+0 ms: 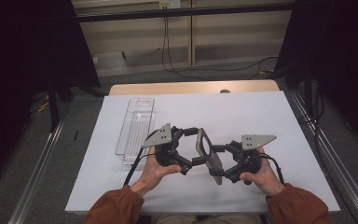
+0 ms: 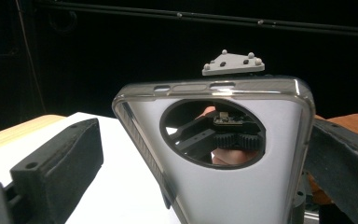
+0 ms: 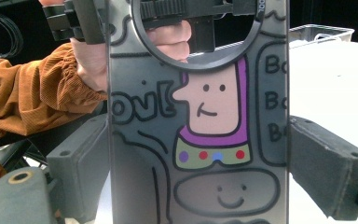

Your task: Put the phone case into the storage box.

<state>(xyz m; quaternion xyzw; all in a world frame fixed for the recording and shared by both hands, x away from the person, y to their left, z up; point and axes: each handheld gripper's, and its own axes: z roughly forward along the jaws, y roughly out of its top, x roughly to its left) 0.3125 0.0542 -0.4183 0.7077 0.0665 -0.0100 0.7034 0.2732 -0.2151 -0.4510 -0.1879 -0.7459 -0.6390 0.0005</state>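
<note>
A grey translucent phone case (image 1: pixel 209 155) with a round camera hole stands on edge above the white table, between both grippers. Its printed side, with a cartoon figure, faces the right gripper view (image 3: pixel 200 140); its plain inner side faces the left gripper view (image 2: pixel 242 186). My right gripper (image 1: pixel 217 162) (image 3: pixel 198 158) is shut on the case, with a jaw against each long edge. My left gripper (image 1: pixel 196 146) (image 2: pixel 205 140) straddles the case's camera end. Its right jaw lies against one edge, and a gap of white table separates its left jaw from the other edge.
A clear plastic tray (image 1: pixel 135 126) (image 3: pixel 319 31) lies on the white sheet (image 1: pixel 247 112) to the left of the hands. A wooden table edge (image 1: pixel 191 87) runs along the back. Black stands and cables surround the table.
</note>
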